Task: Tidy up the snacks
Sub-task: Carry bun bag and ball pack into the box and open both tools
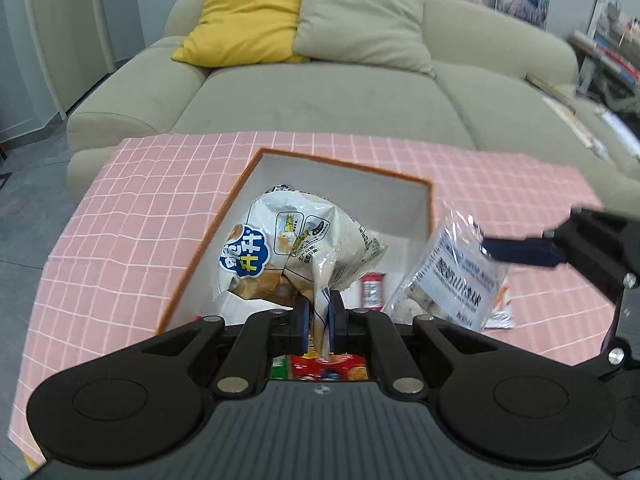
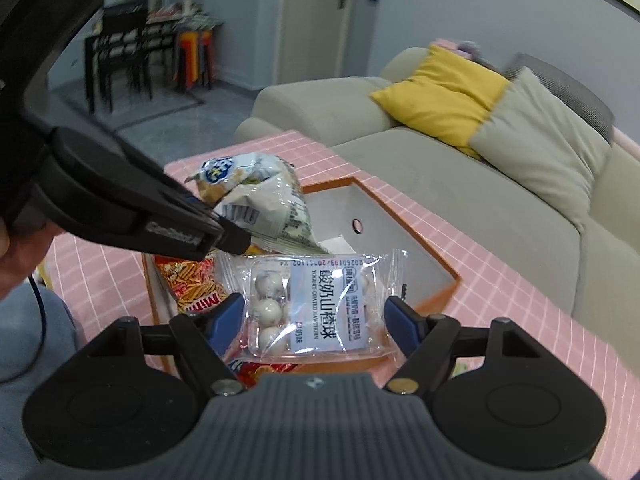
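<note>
Left hand-held gripper (image 1: 319, 320) pinches my white chip bag (image 1: 296, 248) upright over the orange box (image 1: 430, 200); right hand-held gripper (image 2: 316, 316) clamps the hawthorn-ball packet (image 2: 316, 304) crosswise, above the pink-checked desk (image 1: 120, 208) by the sofa (image 1: 320, 96).

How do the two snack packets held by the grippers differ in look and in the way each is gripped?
The white chip bag is opaque, puffy and crumpled; the clear hawthorn-ball packet is flat and see-through, showing white balls. The left gripper pinches the chip bag by a narrow edge fold; the right gripper spans the hawthorn-ball packet's full width. Both hang over the orange-rimmed box.
</note>
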A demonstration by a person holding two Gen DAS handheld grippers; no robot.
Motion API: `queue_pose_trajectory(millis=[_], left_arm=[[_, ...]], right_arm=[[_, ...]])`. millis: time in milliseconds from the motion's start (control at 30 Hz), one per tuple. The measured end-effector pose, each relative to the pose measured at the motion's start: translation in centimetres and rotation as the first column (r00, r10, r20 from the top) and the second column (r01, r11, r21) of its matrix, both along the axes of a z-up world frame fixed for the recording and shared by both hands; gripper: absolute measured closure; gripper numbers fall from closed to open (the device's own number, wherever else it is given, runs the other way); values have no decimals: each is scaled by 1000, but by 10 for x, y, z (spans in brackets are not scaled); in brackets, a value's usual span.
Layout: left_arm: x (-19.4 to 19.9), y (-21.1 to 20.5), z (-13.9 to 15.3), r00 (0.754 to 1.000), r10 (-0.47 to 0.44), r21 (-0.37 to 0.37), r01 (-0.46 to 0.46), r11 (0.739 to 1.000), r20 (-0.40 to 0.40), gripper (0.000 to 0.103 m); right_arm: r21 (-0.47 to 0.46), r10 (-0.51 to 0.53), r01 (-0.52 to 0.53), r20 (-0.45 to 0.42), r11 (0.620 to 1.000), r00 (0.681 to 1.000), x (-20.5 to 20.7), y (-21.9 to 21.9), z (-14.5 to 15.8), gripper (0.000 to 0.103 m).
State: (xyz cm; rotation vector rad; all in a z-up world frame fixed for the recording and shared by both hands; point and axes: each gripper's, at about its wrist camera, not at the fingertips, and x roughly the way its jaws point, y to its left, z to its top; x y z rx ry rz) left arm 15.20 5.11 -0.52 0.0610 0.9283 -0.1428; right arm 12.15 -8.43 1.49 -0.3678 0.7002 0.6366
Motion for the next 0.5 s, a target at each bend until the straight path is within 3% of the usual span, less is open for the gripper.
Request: queue_pose_trajectory(millis=[267, 500], left_arm=[[30, 9, -31, 996, -12, 61, 17, 998, -87, 94], [50, 10, -54, 987, -19, 83, 32, 996, -160, 94]], right_arm=[[-139, 91, -99, -61, 985, 994, 42, 33, -19, 30], [-233, 97, -127, -137, 964, 986, 65, 49, -46, 29]])
